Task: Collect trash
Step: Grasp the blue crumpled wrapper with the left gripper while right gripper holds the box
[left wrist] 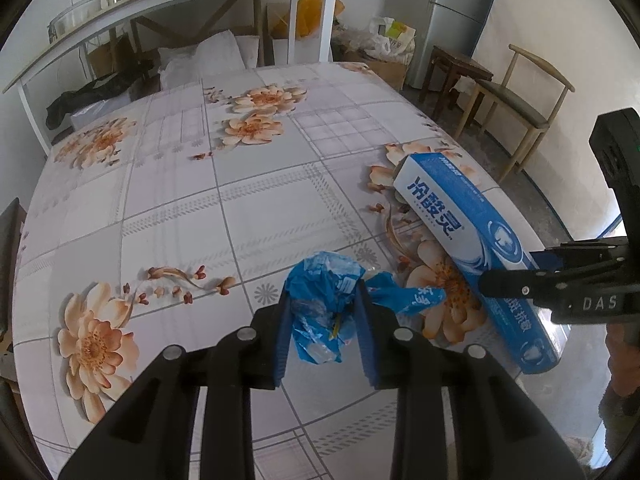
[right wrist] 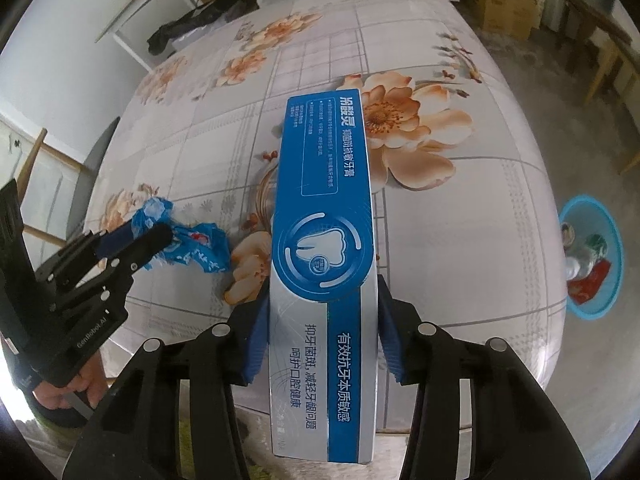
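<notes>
A crumpled blue plastic wrapper [left wrist: 322, 280] lies on the floral tablecloth, and my left gripper [left wrist: 324, 300] is shut on it, blue pads pressed into both sides. A twisted tail of the wrapper [right wrist: 200, 254] sticks out to the right of the jaws. A long blue and white toothpaste box [right wrist: 324, 216] lies lengthwise near the table's right edge. My right gripper [right wrist: 323, 294] is shut on its near half, pads flat against its two long sides. The box's near end overhangs the table edge. In the left wrist view the box [left wrist: 444, 216] runs diagonally, with one black finger [left wrist: 520, 284] across it.
A blue bin [right wrist: 612, 280] holding some rubbish stands on the floor right of the table [right wrist: 460, 240]. Wooden chairs [left wrist: 520, 100], a white shelf table [left wrist: 180, 4], cardboard boxes [right wrist: 504, 4] and a fridge [left wrist: 460, 12] ring the table. A hand [right wrist: 72, 392] holds the left gripper.
</notes>
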Demonstrator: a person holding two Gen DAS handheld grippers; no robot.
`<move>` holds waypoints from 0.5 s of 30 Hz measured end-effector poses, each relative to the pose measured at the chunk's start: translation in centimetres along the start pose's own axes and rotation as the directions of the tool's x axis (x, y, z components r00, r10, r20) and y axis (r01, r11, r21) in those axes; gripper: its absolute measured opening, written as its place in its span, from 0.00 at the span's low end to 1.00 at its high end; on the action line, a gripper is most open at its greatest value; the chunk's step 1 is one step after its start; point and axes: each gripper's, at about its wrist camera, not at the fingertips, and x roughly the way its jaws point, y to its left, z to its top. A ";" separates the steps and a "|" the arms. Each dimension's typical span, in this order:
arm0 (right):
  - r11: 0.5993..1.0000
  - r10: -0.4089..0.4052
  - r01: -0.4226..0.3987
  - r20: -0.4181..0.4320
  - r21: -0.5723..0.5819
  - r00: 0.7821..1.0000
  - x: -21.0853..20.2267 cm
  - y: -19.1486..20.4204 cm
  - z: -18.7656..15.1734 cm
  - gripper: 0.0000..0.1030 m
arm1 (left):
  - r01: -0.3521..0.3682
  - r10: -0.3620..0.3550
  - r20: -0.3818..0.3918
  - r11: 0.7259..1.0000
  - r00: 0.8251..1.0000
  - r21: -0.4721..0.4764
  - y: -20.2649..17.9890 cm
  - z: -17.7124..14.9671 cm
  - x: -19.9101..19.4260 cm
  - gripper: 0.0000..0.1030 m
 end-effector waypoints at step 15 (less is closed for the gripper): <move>1.000 0.012 -0.013 0.033 0.015 0.999 -1.8 -0.6 -0.4 0.43 | -0.008 0.008 0.029 1.000 1.000 0.006 -0.1 0.3 -1.0 0.27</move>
